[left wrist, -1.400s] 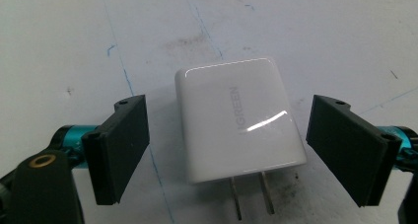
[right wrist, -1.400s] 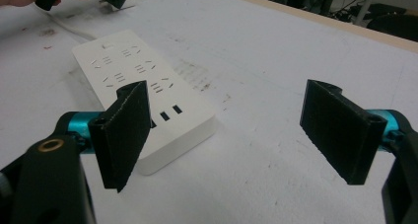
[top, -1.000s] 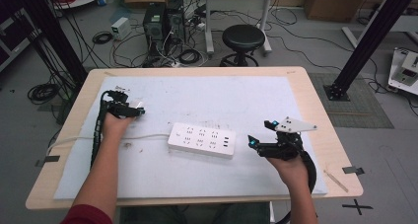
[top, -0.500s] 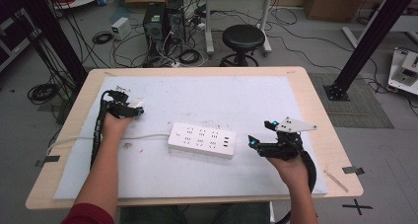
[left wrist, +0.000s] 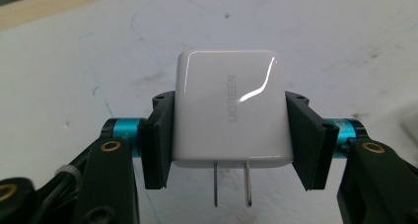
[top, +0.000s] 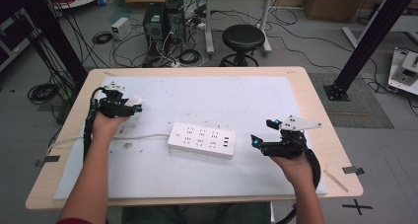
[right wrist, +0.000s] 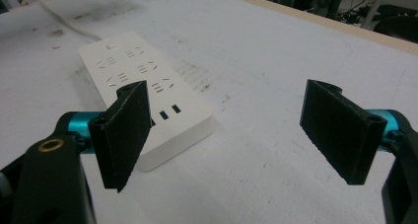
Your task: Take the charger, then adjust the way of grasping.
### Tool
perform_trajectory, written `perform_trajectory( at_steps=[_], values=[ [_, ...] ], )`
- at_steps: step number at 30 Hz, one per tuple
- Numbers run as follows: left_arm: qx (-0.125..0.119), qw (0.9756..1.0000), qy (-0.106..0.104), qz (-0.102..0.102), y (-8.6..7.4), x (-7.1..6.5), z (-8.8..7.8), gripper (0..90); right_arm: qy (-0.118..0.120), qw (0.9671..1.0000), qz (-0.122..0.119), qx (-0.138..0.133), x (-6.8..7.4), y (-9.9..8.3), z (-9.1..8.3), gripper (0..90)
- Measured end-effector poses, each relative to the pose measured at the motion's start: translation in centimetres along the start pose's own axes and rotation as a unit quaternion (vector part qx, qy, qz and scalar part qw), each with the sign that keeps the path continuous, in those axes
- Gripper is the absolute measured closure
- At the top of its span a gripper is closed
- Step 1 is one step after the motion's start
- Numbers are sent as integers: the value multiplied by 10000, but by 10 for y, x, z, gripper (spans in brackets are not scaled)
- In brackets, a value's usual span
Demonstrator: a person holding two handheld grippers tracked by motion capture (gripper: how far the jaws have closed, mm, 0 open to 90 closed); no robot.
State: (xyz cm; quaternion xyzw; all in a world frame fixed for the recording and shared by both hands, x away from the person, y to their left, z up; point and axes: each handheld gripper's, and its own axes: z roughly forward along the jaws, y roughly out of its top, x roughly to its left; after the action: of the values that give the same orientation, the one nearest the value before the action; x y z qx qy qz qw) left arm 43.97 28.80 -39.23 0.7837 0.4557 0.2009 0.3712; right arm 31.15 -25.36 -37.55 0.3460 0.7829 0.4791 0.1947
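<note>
The charger point(left wrist: 230, 108) is a glossy white block with rounded corners, grey lettering running up its face and two flat metal prongs point(left wrist: 231, 183) sticking out of its lower edge toward the camera in the left gripper view. It sits squarely between the two black pads of the left gripper point(left wrist: 230, 140), which press on its opposite sides; the jaws have just been closing and now clamp it at a narrow setting. In the high view the left gripper point(top: 129, 107) holds the white block point(top: 136, 104) at the left side of the table point(top: 315, 100), near the far edge of the white mat point(top: 266, 105). Compared with a second ago, the left hand point(top: 106, 127) sits slightly higher and the charger is clear of the mat rather than lying on it, while the right hand point(top: 291, 162) has kept its place. The right gripper point(right wrist: 226, 128) stands wide, nothing between its ribbed black pads, just to the right of the power strip point(top: 201, 140). That strip is a flat white plastic bar with rows of sockets and small ports at its near end, lying mid-table, its white cord point(top: 143, 136) trailing leftward. The mat is smudged and scuffed; the tabletop beneath is pale wood.
</note>
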Motion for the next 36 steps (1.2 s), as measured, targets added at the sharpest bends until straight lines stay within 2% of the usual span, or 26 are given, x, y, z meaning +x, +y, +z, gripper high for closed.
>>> perform_trajectory(
  at_steps=[1,5,10,14,15,16,20,32,36],
  values=[
    [-124,9998,-137,105,2,-9,-17,424,72,10000,-21,5,-1,3,-2,201],
    [-327,9980,-380,392,2,-26,-42,425,169,9998,-71,16,-3,8,-3,202],
    [-627,9924,-789,710,-5,-49,-68,424,269,9996,-42,62,-4,14,-3,202],
    [-767,9869,-1050,951,-11,-62,-80,425,334,9994,-19,113,-4,18,1,202],
    [-795,9860,-1110,954,-11,-64,-81,424,360,9993,-12,135,-3,19,2,201],
    [-805,9840,-1200,1041,-12,-67,-82,424,364,9992,-36,142,-3,20,3,201],
    [-815,9789,-1347,1301,-13,-78,-82,424,393,9990,-7,209,-3,24,8,201],
    [-864,9704,-1627,1561,-17,-104,-73,424,480,9984,-54,279,4,25,13,202],
    [-821,9698,-1680,1567,-20,-108,-70,424,494,9983,-43,309,5,24,14,201]
  ],
)
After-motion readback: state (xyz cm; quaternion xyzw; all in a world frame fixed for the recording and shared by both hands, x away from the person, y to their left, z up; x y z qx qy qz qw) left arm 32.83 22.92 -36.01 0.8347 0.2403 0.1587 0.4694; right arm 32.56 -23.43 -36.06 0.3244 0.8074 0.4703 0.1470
